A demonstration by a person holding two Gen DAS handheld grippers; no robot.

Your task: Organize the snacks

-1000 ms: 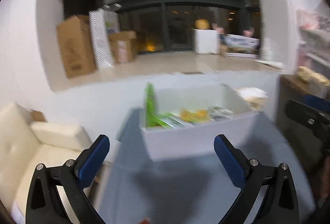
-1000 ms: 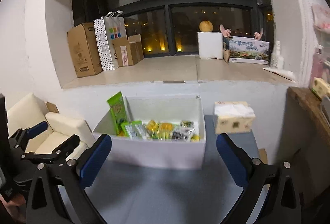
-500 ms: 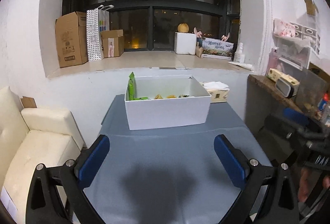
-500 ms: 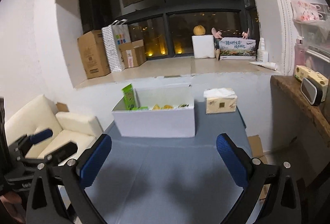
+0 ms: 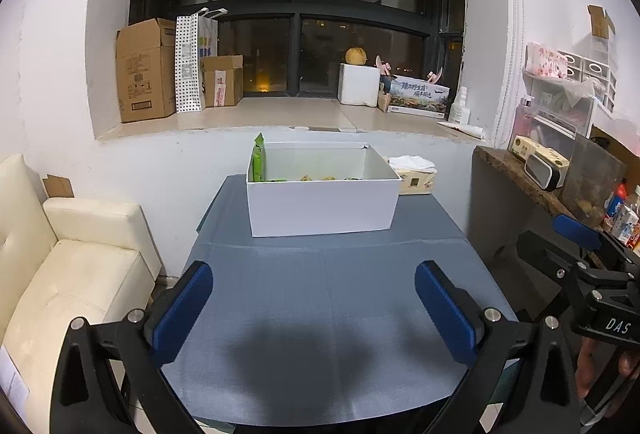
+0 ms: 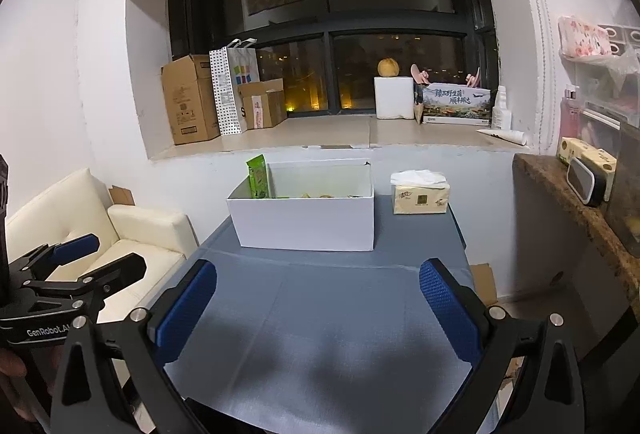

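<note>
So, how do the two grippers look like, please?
Both the left gripper and the right gripper have black angular frames with silver bolts and blue textured finger pads. White lettering marks their bodies. No cables or sleeves are visible.

Left gripper (image 5: pixel 314 308): jaws spread wide, nothing between the blue pads (image 5: pixel 182 314), level, pointing toward 12 o'clock. Right gripper (image 6: pixel 318 310): same pose, jaws wide apart and empty, pads (image 6: pixel 450 314) clear of the bench surface. Each shows in the other's view: the right at 3 to 4 o'clock in the left wrist view, the left at 8 to 9 o'clock in the right wrist view. A hand (image 5: pixel 606 374) grips the right handle; fingertips (image 6: pixel 12 386) show on the left handle.
</note>
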